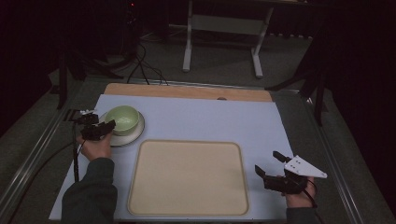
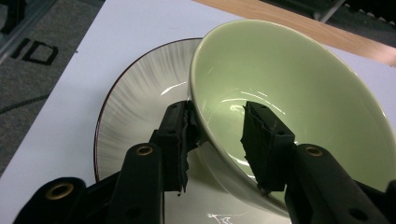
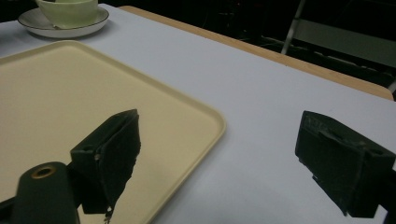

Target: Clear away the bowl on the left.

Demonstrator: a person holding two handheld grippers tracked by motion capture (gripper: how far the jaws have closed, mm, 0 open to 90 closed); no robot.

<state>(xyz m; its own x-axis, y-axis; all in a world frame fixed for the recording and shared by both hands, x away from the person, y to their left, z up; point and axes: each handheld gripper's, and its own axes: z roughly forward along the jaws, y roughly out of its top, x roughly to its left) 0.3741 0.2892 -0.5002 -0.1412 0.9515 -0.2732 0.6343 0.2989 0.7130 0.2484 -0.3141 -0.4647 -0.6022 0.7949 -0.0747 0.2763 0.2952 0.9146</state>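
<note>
A pale green bowl (image 1: 122, 119) (image 2: 303, 84) sits on a white plate with a dark rim (image 1: 134, 135) (image 2: 135, 98) at the left of the table. My left gripper (image 1: 106, 123) (image 2: 217, 135) straddles the bowl's near rim. One jaw rests against the outer wall; the other hangs inside, apart from the wall, so it is open. My right gripper (image 1: 269, 163) (image 3: 215, 154) hovers open and holds nothing, over the white mat just right of a beige tray (image 1: 187, 177) (image 3: 56, 93). In the right gripper view the bowl (image 3: 67, 10) and plate (image 3: 60, 28) lie far off.
A white mat (image 1: 210, 121) covers the table, with a wooden strip (image 1: 187, 92) along its far edge. The tray has nothing on it. A metal rail (image 1: 28, 158) runs along the left side. A white stand (image 1: 224, 42) and cables lie on the floor beyond.
</note>
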